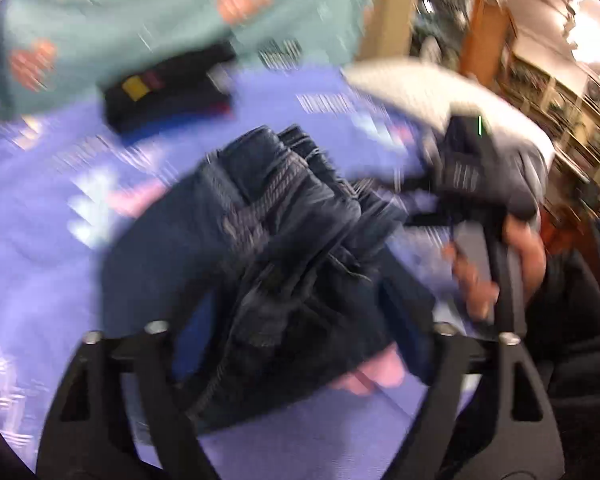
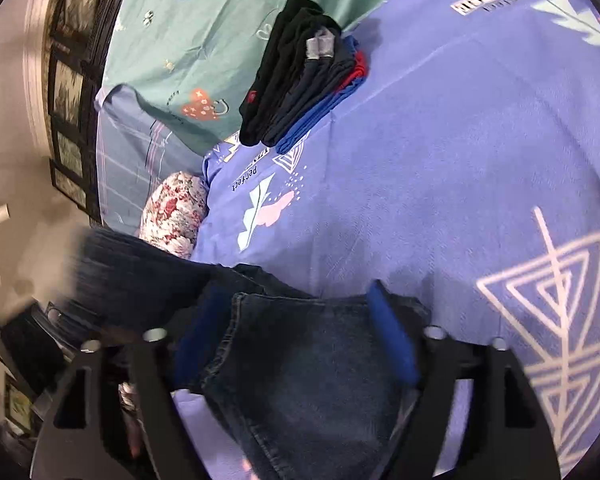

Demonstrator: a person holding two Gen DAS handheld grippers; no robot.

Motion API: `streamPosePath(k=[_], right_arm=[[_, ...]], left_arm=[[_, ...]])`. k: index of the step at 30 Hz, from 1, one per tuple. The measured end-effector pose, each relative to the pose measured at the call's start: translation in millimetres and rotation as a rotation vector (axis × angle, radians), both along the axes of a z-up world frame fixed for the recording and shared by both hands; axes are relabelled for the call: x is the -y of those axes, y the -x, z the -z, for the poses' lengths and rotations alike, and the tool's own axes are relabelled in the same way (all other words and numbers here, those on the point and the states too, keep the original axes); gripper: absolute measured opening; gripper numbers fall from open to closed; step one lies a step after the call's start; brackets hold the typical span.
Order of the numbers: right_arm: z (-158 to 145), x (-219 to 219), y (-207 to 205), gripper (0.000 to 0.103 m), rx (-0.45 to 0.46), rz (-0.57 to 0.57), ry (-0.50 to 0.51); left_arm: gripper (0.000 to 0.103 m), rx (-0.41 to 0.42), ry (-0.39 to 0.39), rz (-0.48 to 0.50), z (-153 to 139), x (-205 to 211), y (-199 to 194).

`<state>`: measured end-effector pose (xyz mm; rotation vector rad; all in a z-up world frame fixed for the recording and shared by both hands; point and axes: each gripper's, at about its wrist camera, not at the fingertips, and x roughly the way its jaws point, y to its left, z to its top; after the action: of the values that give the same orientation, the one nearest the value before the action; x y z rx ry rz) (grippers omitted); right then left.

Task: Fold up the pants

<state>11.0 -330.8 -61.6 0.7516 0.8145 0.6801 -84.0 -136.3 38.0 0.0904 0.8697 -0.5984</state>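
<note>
Only the left wrist view caught the right gripper [image 1: 416,216] with its bare hand [image 1: 496,264], way off right of the left fingers. Both views had dark jeans [image 2: 312,360] bunched between spread blue pads [image 2: 392,340]; couldn't tell whether either pair actually clamped. Folded clothes stack [image 2: 300,76] sat beyond on the purple bedspread [image 2: 460,160].

A stack of folded clothes [image 2: 300,76] in black, navy, blue and red lay on a purple printed sheet [image 2: 460,160], beside a teal sheet [image 2: 204,40]. A floral pillow [image 2: 172,216] sat at the purple sheet's edge.
</note>
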Motion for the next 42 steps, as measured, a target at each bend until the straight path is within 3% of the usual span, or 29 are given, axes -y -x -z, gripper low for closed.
streamPosePath(k=[2, 3, 6, 8, 11, 14, 18, 24, 29, 32, 35, 37, 38, 42], right_arm=[[4, 5, 3, 0.087, -0.040, -0.021, -0.071], [7, 8, 4, 0.090, -0.071, -0.031, -0.107], [15, 10, 11, 0.093, -0.143, -0.071, -0.167], [6, 3, 15, 0.093, -0.125, -0.090, -0.119], [-15, -18, 14, 0.093, -0.058, -0.121, 0.021], [-22, -43, 4, 0.093, -0.030, -0.153, 0.171], [-4, -65, -14, 0.096, -0.122, -0.246, 0.188], [-5, -56, -15, 0.096, -0.230, -0.334, 0.093], [-10, -52, -14, 0.096, -0.246, -0.385, 0.045], [7, -62, -31, 0.095, -0.320, -0.450, -0.039], [7, -78, -35, 0.094, -0.294, -0.478, -0.004], [-2, -87, -29, 0.071, -0.238, -0.480, 0.038], [-4, -93, -24, 0.041, -0.214, -0.504, 0.049], [-30, -93, -2, 0.031, -0.084, -0.450, 0.122]], left_arm=[[0.086, -0.127, 0.002, 0.045, 27, 12, -8], [0.086, -0.132, -0.005, 0.041, 29, 12, -7], [0.090, -0.102, 0.100, 0.090, 3, -1, 1], [0.099, -0.047, 0.162, 0.099, -20, -18, 10], [0.101, 0.029, 0.180, 0.042, -29, -41, 16], [0.101, -0.030, 0.218, -0.053, -18, -68, 7], [0.101, -0.117, 0.258, -0.116, 2, -86, 0], [0.101, -0.102, 0.257, -0.106, 8, -92, 0], [0.101, -0.091, 0.246, -0.105, 17, -90, 3], [0.101, -0.093, 0.249, -0.111, 18, -90, 1], [0.101, -0.085, 0.239, -0.120, 18, -90, 3], [0.101, -0.083, 0.229, -0.130, 18, -90, 3], [0.101, -0.083, 0.229, -0.133, 18, -91, 2], [0.101, -0.085, 0.259, -0.113, 13, -92, 5]])
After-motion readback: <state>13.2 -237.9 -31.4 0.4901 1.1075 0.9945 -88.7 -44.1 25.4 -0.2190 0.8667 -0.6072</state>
